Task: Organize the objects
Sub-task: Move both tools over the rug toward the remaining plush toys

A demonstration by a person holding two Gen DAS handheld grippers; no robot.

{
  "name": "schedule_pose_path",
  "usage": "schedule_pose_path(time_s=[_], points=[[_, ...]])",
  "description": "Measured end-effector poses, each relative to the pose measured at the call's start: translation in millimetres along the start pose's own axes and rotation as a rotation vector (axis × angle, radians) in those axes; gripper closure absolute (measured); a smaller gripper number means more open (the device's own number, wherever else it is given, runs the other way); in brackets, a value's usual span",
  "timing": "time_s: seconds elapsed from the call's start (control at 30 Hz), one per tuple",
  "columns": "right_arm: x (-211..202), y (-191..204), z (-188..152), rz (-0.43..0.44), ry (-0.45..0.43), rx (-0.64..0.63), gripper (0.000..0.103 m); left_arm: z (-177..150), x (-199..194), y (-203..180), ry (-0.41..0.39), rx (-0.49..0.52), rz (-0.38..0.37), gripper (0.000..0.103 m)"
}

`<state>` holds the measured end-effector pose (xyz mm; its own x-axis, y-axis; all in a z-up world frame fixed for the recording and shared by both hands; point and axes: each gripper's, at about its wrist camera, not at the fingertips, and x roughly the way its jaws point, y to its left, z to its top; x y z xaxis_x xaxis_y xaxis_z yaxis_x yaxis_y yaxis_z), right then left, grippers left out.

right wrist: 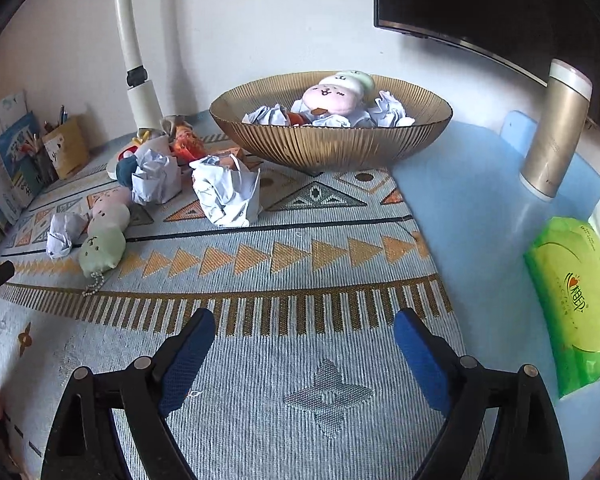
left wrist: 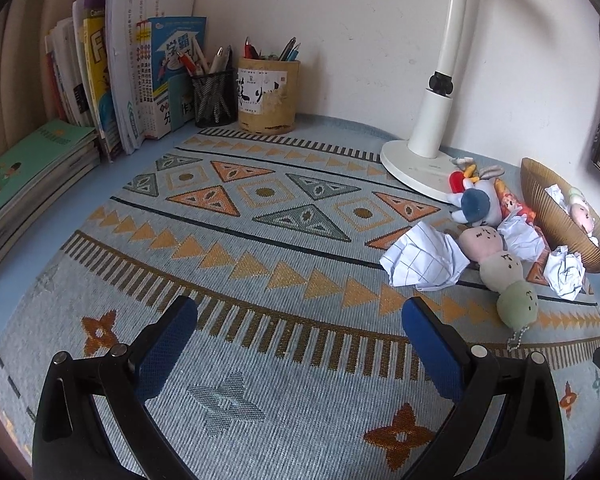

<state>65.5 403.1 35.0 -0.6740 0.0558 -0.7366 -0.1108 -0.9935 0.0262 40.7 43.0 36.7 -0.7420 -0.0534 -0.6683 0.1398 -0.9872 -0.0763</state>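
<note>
Both our tongs, left tongs [left wrist: 300, 320] and right tongs [right wrist: 304, 332], are released and hold nothing. We should go slowly to the paper ball [right wrist: 226, 194], left of middle, pinch its middle, then drop it in the bowl [right wrist: 332, 140].

I've got the left gripper [left wrist: 300, 316] tilted down, jaws spread wide, blue pads [left wrist: 168, 352] facing each other with nothing between them, nothing touched. My right gripper [right wrist: 304, 328] is pitched down the same way, jaws wide apart, blue pads [right wrist: 420, 360] bare, gripping nothing. In the right wrist view the black tip of the left gripper pokes in at the left edge, well apart from the right one.
</note>
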Motion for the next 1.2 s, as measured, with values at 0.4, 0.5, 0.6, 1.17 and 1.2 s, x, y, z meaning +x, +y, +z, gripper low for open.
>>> schedule_pose_path(time_s=[0.4, 0.5, 0.6, 1.17, 1.2], points=[[7, -2, 0, -0.004, 0.028, -0.002, 0.013, 1, 3, 0, 0.01, 0.003, 0.001, 0.001], [7, -2, 0, -0.009, 0.034, 0.002, 0.013, 0, 1, -1, 0.004, 0.006, -0.004, 0.001], [8, 5, 1, -0.014, 0.042, -0.025, 0.013, 0, 4, -1, 0.023, 0.007, -0.02, 0.001], [32, 155, 57, 0.265, 0.064, -0.218, 0.013, 2, 7, -15, 0.027, 0.099, 0.049, 0.001], [37, 157, 57, 0.27, 0.066, -0.217, 0.013, 2, 7, -14, 0.031, 0.094, 0.05, 0.001]])
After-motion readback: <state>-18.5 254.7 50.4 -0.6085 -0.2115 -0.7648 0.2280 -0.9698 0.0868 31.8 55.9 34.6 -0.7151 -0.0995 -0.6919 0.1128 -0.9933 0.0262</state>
